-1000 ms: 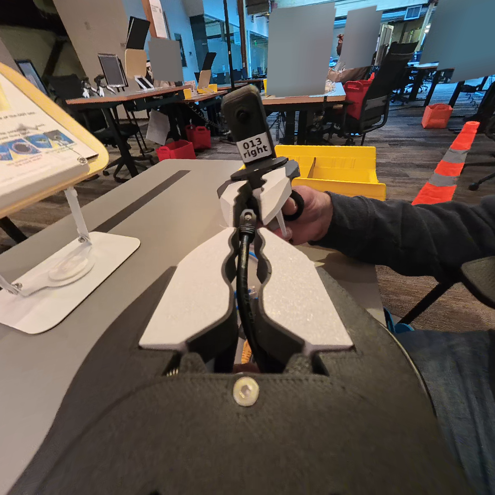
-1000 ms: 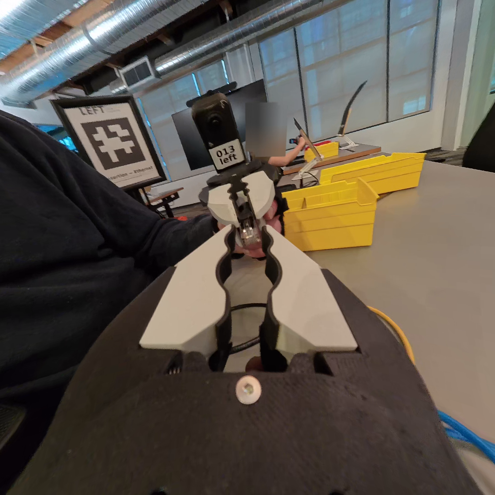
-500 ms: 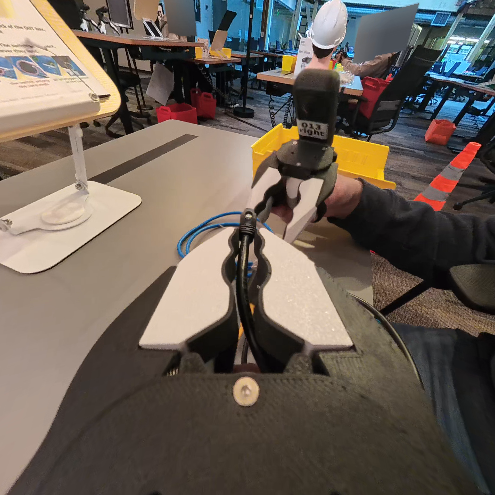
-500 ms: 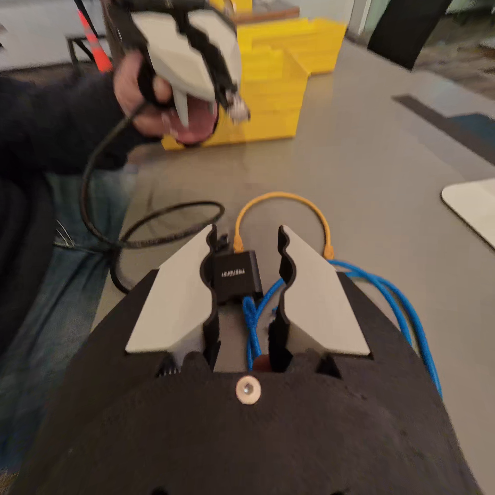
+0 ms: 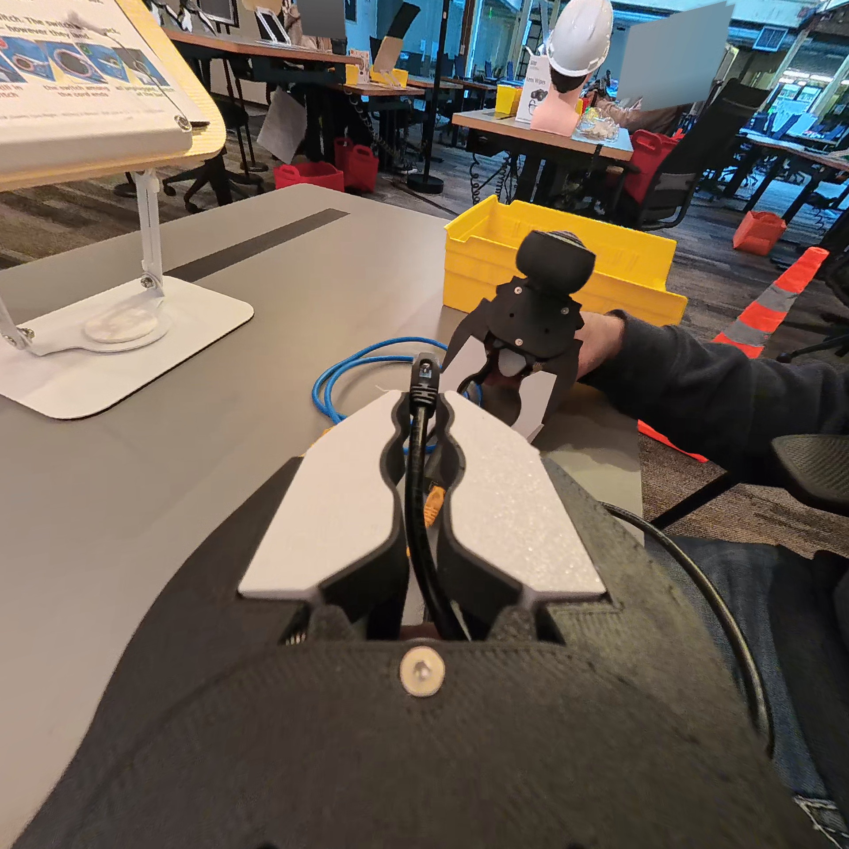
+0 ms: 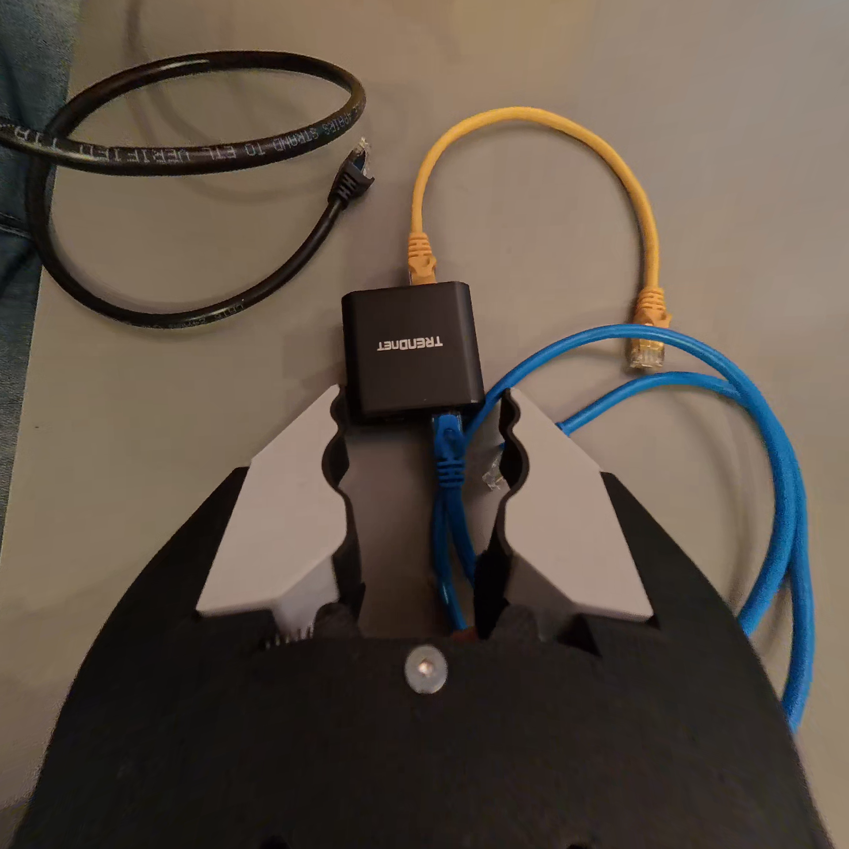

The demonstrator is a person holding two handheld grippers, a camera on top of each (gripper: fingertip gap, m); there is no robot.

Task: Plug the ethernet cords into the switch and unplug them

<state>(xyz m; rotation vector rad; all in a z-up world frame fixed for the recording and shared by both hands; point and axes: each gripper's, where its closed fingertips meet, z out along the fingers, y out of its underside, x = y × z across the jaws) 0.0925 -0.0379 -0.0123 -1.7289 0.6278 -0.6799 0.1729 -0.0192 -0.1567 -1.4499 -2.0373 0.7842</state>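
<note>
At the far left of the left wrist view, a white stand [image 5: 124, 335] carrying a tilted instruction board sits on the grey table [image 5: 285, 285]. Nearer the middle, the left tool [image 5: 421, 399] is pinching a black ethernet cord [image 5: 416, 464], whose plug pokes up just past the fingertips. Behind it a blue ethernet cord [image 5: 349, 367] lies coiled on the table. To the right, the right tool [image 5: 505, 416] points down at the table with its fingers spread, gripped by a hand [image 5: 597, 340] in a dark sleeve. A yellow bin [image 5: 574, 257] stands behind it near the table edge.

In the right wrist view, the black cord's other end [image 6: 351, 177] lies loose at upper left, unplugged. The black switch [image 6: 409, 349] sits centrally, just ahead of the spread fingers. A yellow ethernet cord [image 6: 528, 121] is plugged into its far side; its other plug lies free to the right. A blue plug [image 6: 448, 441] sits at the switch's near side, between the fingers.
</note>
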